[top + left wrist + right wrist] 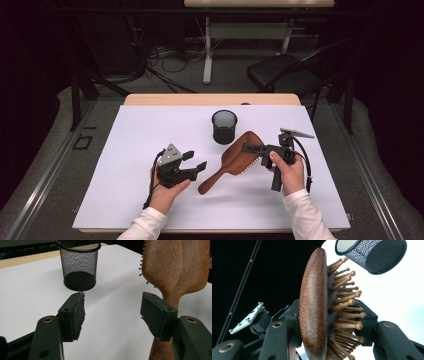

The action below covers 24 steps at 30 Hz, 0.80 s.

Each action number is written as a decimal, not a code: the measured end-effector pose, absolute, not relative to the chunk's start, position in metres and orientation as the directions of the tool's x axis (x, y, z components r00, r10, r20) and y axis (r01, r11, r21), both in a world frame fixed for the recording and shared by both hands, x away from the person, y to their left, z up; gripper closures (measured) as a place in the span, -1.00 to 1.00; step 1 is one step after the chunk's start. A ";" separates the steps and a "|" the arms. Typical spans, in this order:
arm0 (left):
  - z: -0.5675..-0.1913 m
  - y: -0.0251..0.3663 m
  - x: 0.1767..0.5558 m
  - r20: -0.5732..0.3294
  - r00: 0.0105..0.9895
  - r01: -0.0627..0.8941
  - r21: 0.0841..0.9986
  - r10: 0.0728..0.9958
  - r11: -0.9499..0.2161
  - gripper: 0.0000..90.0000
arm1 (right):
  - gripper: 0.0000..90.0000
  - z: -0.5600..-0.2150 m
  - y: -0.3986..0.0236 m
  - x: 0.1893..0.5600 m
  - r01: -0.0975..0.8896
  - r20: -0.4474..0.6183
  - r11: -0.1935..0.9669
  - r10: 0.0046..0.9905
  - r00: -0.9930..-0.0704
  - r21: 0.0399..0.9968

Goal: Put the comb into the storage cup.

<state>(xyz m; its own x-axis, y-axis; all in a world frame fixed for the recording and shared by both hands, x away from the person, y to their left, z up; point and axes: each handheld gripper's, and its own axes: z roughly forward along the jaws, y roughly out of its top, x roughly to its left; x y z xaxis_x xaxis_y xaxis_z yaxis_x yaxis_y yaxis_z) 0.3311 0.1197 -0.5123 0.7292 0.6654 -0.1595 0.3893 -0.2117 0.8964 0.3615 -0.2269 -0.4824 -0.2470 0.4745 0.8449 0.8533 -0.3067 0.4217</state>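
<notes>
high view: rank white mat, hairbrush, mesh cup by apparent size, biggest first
1. white mat, by far the largest; it covers most of the tabletop.
2. hairbrush, long from paddle to handle tip; the right gripper clamps its head.
3. mesh cup, smallest, though it stands farther from the camera, so it looks somewhat reduced.

One wooden hairbrush (235,159) lies on the desk (140,150), and one black mesh cup (224,126) stands just behind the hairbrush. Two grippers are present: one left gripper (195,161) left of the hairbrush, one right gripper (248,147) at its head.
</notes>
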 end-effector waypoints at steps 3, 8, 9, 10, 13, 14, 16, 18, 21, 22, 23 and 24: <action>-0.512 0.123 0.332 -0.175 0.713 0.402 0.895 0.679 -0.191 -0.29 | 0.10 -0.482 -0.228 0.361 0.849 0.844 -0.314 0.476 -0.246 0.425; -0.511 0.129 0.336 -0.202 0.689 0.427 0.889 0.696 -0.166 -0.51 | 0.10 -0.481 -0.228 0.360 0.846 0.838 -0.310 0.484 -0.252 0.433; -0.511 0.130 0.337 -0.207 0.681 0.435 0.886 0.703 -0.160 -0.56 | 0.10 -0.481 -0.229 0.360 0.845 0.837 -0.311 0.485 -0.252 0.435; -0.512 0.132 0.338 -0.214 0.671 0.445 0.882 0.710 -0.155 -0.63 | 0.10 -0.481 -0.229 0.360 0.843 0.835 -0.312 0.489 -0.252 0.438; -0.514 0.135 0.341 -0.219 0.647 0.463 0.874 0.730 -0.149 -0.67 | 0.10 -0.480 -0.230 0.361 0.833 0.832 -0.325 0.492 -0.255 0.447; -0.514 0.135 0.342 -0.209 0.629 0.467 0.872 0.749 -0.149 -0.68 | 0.10 -0.480 -0.230 0.361 0.827 0.834 -0.338 0.491 -0.252 0.449; -0.515 0.138 0.345 -0.218 0.628 0.476 0.867 0.747 -0.147 -0.69 | 0.10 -0.479 -0.231 0.361 0.825 0.836 -0.345 0.489 -0.249 0.448; -0.515 0.141 0.346 -0.222 0.618 0.477 0.868 0.754 -0.136 -0.74 | 0.10 -0.479 -0.231 0.362 0.826 0.839 -0.350 0.488 -0.242 0.442; -0.513 0.146 0.348 -0.251 0.602 0.482 0.871 0.758 -0.095 -0.81 | 0.10 -0.475 -0.230 0.363 0.829 0.835 -0.349 0.498 -0.232 0.438; -0.513 0.149 0.349 -0.267 0.598 0.489 0.869 0.756 -0.080 -0.85 | 0.10 -0.475 -0.230 0.364 0.822 0.831 -0.350 0.501 -0.240 0.449; -0.513 0.150 0.350 -0.275 0.591 0.493 0.867 0.758 -0.070 -0.91 | 0.10 -0.473 -0.230 0.365 0.822 0.831 -0.352 0.504 -0.236 0.447; -0.513 0.152 0.351 -0.284 0.584 0.497 0.866 0.761 -0.058 -0.94 | 0.10 -0.471 -0.230 0.365 0.825 0.829 -0.346 0.508 -0.235 0.446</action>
<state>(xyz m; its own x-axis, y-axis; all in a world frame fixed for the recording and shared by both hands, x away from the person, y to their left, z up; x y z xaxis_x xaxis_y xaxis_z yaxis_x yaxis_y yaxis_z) 0.3505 0.1521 -0.5128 0.5838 0.7606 -0.2840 0.4972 -0.0585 0.8656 0.3651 -0.2304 -0.4715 -0.2351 0.5076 0.8289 0.8253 -0.3462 0.4461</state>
